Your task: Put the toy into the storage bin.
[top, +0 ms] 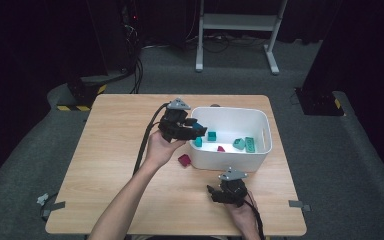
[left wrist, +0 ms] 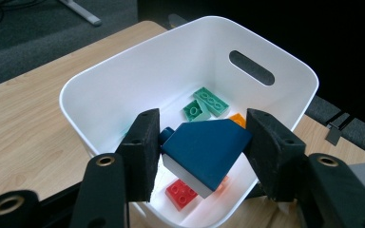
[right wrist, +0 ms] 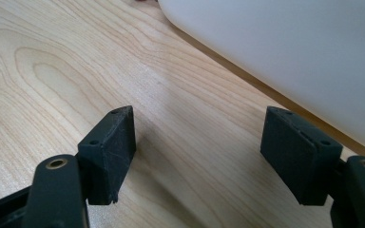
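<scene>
My left gripper (left wrist: 203, 124) is shut on a dark blue roof-shaped block (left wrist: 204, 152) with a white underside. It holds the block above the near end of the white bin (left wrist: 76, 102). In the high view the left gripper (top: 196, 128) hangs over the bin's left rim (top: 195, 111) with the blue block (top: 199, 126) in its jaws. Inside the bin lie green bricks (left wrist: 211, 100), an orange one (left wrist: 238, 118) and a red one (left wrist: 180, 192). My right gripper (right wrist: 199, 118) is open over bare wood with nothing between its jaws. In the high view the right gripper (top: 215, 192) is near the table's front edge.
A dark red block (top: 184, 160) lies on the wooden table (top: 115, 150) just outside the bin's front left corner. The bin's white wall (right wrist: 290, 47) runs close past the right gripper. A frame on legs (top: 237, 30) stands on the floor beyond the table.
</scene>
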Demonstrator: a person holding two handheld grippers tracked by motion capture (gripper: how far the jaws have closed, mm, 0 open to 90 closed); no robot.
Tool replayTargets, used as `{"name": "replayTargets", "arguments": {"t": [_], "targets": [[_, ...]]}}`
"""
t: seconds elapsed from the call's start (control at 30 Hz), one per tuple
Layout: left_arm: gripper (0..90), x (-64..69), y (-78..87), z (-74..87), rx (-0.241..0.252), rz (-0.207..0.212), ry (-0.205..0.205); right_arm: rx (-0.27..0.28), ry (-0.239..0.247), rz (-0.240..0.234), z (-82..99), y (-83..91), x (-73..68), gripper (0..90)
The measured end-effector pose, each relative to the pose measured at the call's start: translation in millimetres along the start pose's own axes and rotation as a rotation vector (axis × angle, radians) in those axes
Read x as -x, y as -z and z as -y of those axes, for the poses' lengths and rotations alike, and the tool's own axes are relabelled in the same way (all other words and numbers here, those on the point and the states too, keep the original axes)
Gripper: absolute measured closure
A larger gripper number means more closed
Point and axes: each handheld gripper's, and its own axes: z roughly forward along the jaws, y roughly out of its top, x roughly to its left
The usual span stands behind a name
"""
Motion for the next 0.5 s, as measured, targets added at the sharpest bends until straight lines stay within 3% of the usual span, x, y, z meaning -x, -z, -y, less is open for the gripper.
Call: {"name": "replayTargets", "arguments": {"t": [0.5], "targets": [[47.3, 7.2, -16.1, -2.5, -0.007, 0.006, -0.004, 0.000, 0.000, 0.000, 0.0, 0.0, 0.0, 27.6]]}}
